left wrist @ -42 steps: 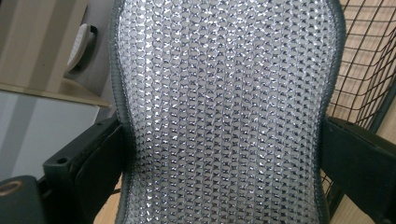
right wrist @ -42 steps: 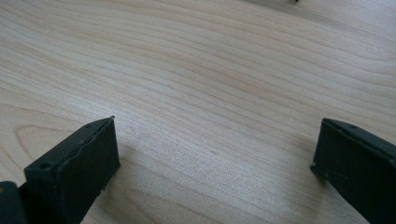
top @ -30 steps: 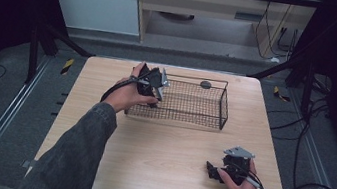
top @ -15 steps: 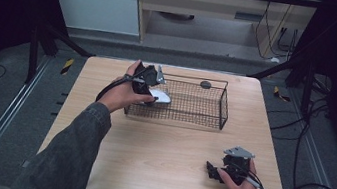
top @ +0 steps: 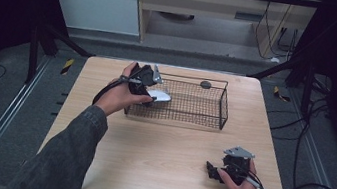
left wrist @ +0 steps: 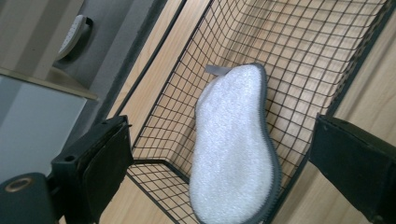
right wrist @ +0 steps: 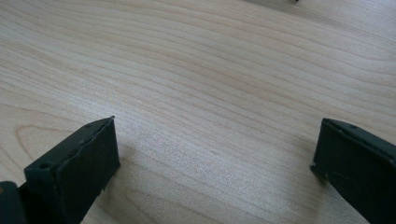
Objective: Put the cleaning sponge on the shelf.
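The left hand-held gripper (top: 150, 87) is hovering at the near-left corner of the wire basket (top: 202, 125), its jaws standing wide apart with nothing between them. Seen from the left gripper view, the pale scrubbing pad (left wrist: 233, 149), grey-edged with a small tab at its far end, is lying inside the basket, leaning against the mesh wall at that corner and apparently free of both jaws. The right hand-held gripper (top: 218, 172) is resting low over the bare tabletop (top: 161, 164) near the front right, well apart from the basket, its jaws also spread open around empty wood. A small dark round object (top: 205, 84) is sitting just behind the basket's far rim. The main risk from here seems to be the pad sitting half propped on the wire: if the left jaws are drawn back carelessly, one could catch the rim or the pad's stitched edge and drag the pad out again or shove the light basket across the wood.
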Demonstrator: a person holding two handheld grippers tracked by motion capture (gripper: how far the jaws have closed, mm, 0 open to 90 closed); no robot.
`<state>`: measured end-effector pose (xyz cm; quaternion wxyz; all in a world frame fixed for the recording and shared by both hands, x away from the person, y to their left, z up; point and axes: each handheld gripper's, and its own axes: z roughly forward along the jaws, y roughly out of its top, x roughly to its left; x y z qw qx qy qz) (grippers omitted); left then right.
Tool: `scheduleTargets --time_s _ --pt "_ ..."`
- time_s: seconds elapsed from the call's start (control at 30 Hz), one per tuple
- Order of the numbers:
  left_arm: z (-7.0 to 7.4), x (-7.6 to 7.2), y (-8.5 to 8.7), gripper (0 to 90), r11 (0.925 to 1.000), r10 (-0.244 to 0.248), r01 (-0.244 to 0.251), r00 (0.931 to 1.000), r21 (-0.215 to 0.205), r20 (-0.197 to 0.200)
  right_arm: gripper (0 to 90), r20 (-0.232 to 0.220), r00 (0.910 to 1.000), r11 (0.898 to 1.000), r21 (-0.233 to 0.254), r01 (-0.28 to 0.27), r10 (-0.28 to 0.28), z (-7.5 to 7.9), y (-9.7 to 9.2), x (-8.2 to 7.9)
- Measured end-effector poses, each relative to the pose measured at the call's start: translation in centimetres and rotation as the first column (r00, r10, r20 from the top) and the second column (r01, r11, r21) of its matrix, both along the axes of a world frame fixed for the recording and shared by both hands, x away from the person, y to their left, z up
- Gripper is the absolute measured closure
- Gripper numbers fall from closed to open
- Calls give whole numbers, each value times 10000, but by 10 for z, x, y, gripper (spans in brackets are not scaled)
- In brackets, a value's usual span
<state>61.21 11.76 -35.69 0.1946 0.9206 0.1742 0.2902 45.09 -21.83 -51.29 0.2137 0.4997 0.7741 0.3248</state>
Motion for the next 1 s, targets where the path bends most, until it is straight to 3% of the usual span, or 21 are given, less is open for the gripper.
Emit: scheduleTargets --time_s 0.2,0.77,1.0 --pt "3 -9 6 62 9996 270 -269 9996 -114 113 4 -3 10000 10000 -23 -18 18 0 0 0" --pt "2 -29 21 93 9972 497 -505 9986 -542 -171 4 15 10000 10000 4 -13 13 0 0 0" --pt "0 -48 25 68 9949 370 -407 9985 -922 -416 4 7 10000 10000 60 5 -5 0 0 -1"
